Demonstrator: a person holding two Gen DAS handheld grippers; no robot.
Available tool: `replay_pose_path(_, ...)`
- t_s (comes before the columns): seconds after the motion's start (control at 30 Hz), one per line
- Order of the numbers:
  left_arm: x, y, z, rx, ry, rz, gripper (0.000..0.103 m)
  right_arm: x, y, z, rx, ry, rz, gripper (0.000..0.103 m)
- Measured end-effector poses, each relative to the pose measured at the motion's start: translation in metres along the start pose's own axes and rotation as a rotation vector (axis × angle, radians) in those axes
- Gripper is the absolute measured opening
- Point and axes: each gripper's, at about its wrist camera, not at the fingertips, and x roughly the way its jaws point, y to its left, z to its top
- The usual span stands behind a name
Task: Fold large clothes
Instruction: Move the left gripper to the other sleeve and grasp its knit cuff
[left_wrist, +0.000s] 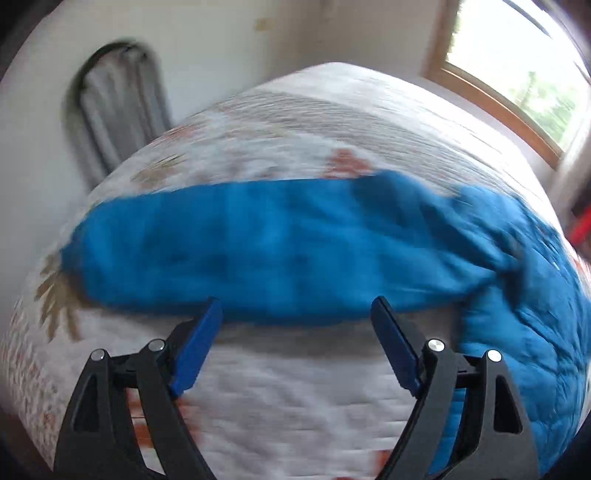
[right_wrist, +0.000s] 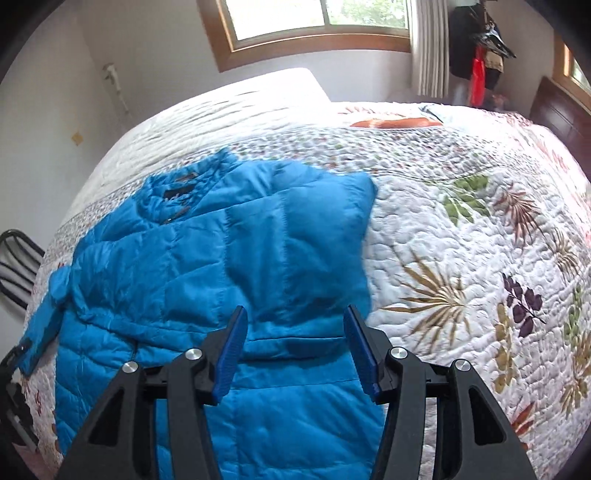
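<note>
We see the blue puffer jacket (right_wrist: 207, 266) spread on the leaf-patterned quilt (right_wrist: 461, 236), one sleeve (left_wrist: 258, 243) stretched out sideways. Our left gripper (left_wrist: 297, 314) hangs released above the quilt, nothing between its fingers; our right gripper (right_wrist: 293, 321) hovers parted over the jacket, gripping nothing. A dark chair (left_wrist: 118, 107) stands beside the bed, hanging clothes (right_wrist: 480, 40) near the window (right_wrist: 314, 22).

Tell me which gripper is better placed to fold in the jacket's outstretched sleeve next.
Left, probably. The left gripper hangs open right at the sleeve; the right gripper is open over the jacket body.
</note>
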Motion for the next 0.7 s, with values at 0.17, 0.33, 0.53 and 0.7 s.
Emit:
replay_pose_path(0.17, 0.01, 0.109, -0.008, -0.251, 0.043, 0.061, 0.082, 0.001, -0.035, -0.004, 0.053, 0.017, -0.055, 0.055)
replay_pose_path(0.33, 0.023, 0.174, -0.011, -0.452, 0.037, 0.003, 0.082, 0.012, -0.035, -0.018, 0.023, 0.045, -0.037, 0.054)
replay_pose_path(0.53, 0.038, 0.188, -0.002, -0.505, -0.013, -0.01, 0.083, 0.026, -0.025, -0.024, -0.007, 0.053, -0.033, 0.054)
replay_pose_path(0.7, 0.051, 0.19, 0.011, -0.495, -0.043, 0.002, 0.06, 0.035, -0.013, -0.026, -0.041, 0.063, -0.047, 0.054)
